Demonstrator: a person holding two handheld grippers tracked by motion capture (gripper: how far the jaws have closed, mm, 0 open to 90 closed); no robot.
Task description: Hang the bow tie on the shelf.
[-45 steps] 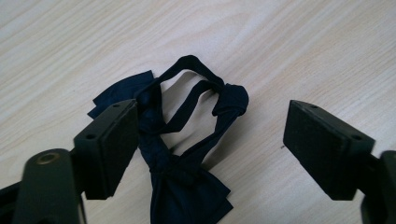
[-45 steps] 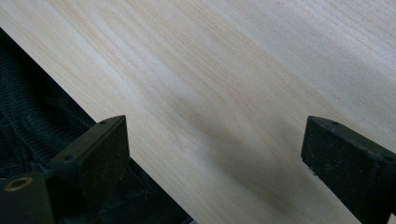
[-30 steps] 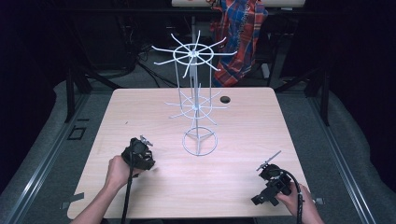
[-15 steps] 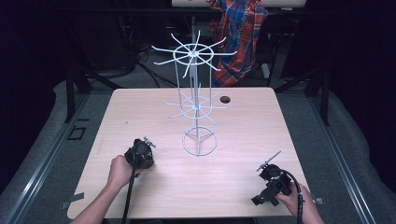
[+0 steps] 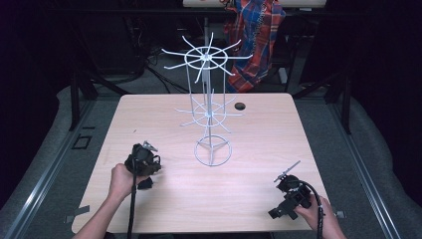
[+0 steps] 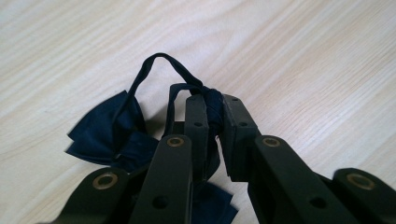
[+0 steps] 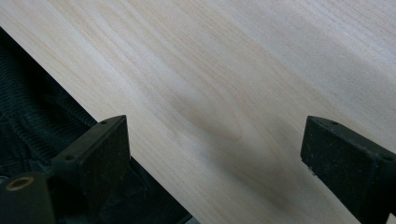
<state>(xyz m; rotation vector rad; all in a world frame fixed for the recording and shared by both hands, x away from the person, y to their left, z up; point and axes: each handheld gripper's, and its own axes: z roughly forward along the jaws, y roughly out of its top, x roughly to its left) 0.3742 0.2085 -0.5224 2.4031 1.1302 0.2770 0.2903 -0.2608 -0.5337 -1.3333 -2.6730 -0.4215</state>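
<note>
Bow tie pinched in the left claw, low on the surface; right claw gapes wide, holding nothing.

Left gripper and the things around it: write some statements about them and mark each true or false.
1. The left gripper is shut on a dark blue bow tie. True.
2. The bow tie hangs from a hook of the white wire rack. False: it lies on the wooden table, pinched at its strap.
3. The right gripper has its jaws wide apart with nothing between them. True.
4. The right gripper is touching the rack's base ring. False: it is near the table's right front corner, well apart from the rack.
5. The rack stands upright near the table's middle. True.
</note>
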